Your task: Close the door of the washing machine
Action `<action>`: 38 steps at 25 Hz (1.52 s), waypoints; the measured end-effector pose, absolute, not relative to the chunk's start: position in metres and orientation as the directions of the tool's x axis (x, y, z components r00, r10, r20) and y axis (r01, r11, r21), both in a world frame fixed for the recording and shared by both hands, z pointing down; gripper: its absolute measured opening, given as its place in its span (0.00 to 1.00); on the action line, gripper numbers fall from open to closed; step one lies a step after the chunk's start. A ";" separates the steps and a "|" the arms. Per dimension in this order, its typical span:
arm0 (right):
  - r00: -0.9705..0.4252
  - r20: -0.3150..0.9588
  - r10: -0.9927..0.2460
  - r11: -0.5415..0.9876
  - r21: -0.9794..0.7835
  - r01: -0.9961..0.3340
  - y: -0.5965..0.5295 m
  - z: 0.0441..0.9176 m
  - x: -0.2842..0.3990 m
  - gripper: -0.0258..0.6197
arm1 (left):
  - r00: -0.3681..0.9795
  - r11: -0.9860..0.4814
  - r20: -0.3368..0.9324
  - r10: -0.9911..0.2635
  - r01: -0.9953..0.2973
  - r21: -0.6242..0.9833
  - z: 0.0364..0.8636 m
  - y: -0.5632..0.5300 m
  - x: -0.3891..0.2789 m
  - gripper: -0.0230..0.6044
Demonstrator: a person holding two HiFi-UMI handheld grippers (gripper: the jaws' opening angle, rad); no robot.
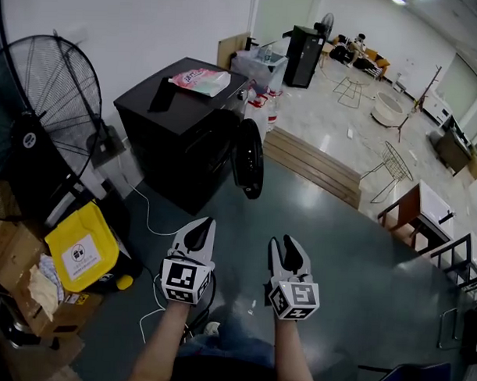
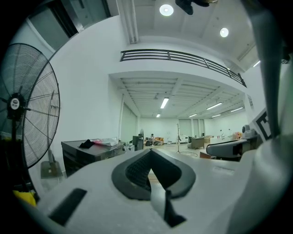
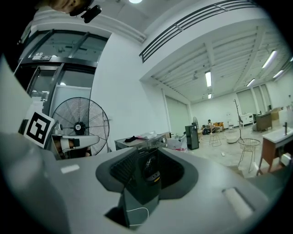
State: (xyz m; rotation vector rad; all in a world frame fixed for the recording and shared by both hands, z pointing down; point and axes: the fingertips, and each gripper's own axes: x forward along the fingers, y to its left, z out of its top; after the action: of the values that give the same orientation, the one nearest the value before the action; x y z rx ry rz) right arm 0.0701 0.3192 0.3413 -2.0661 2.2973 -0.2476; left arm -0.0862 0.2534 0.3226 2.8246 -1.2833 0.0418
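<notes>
The black washing machine (image 1: 175,117) stands against the white wall ahead of me. Its round door (image 1: 249,158) hangs open, swung out to the right of the machine's front. Both grippers are held level, well short of the machine. My left gripper (image 1: 200,228) has its jaws together with nothing in them; in the left gripper view the machine (image 2: 87,153) lies off to the left of the gripper (image 2: 151,171). My right gripper (image 1: 283,247) is open and empty, and in the right gripper view the machine (image 3: 143,142) and its door (image 3: 150,168) show through the gap between the jaws.
A pink packet (image 1: 200,80) and a black cloth (image 1: 160,94) lie on the machine's top. A big standing fan (image 1: 50,93), a yellow container (image 1: 78,255) and cardboard boxes (image 1: 16,287) fill the left. Wooden planks (image 1: 313,165) lie beyond the door. A desk (image 1: 421,209) stands right.
</notes>
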 end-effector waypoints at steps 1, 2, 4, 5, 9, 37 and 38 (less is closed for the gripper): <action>-0.106 0.079 -0.991 0.094 -0.149 -0.984 0.317 0.344 0.071 0.23 | 0.655 -0.654 0.040 -0.755 -0.756 0.025 0.323 0.249 -0.089 0.04; -0.101 0.083 -0.991 0.088 -0.153 -0.984 0.314 0.346 0.073 0.23 | 0.651 -0.650 0.041 -0.758 -0.759 0.027 0.324 0.245 -0.091 0.04; -0.093 0.089 -0.992 0.078 -0.159 -0.984 0.307 0.349 0.077 0.23 | 0.643 -0.642 0.044 -0.765 -0.766 0.034 0.327 0.236 -0.094 0.04; -0.090 0.092 -0.992 0.074 -0.160 -0.984 0.302 0.351 0.080 0.23 | 0.638 -0.637 0.047 -0.768 -0.770 0.037 0.329 0.230 -0.095 0.04; -0.080 0.103 -0.992 0.061 -0.172 -0.983 0.271 0.362 0.094 0.23 | 0.631 -0.629 0.069 -0.773 -0.776 0.044 0.342 0.201 -0.090 0.04; -0.232 0.253 -0.939 0.171 -0.244 -0.955 -0.042 0.461 0.193 0.23 | 0.506 -0.505 0.152 -0.849 -0.862 0.048 0.390 -0.081 -0.011 0.04; -0.233 0.262 -0.936 0.168 -0.250 -0.954 -0.045 0.465 0.193 0.23 | 0.504 -0.503 0.161 -0.849 -0.863 0.047 0.393 -0.085 -0.011 0.04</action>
State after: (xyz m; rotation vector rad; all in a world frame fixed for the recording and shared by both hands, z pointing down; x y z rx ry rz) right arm 0.1925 -0.0446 0.4654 -1.9734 2.4364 -0.5822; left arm -0.0113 -0.0852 0.3929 2.6175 -1.4968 0.1771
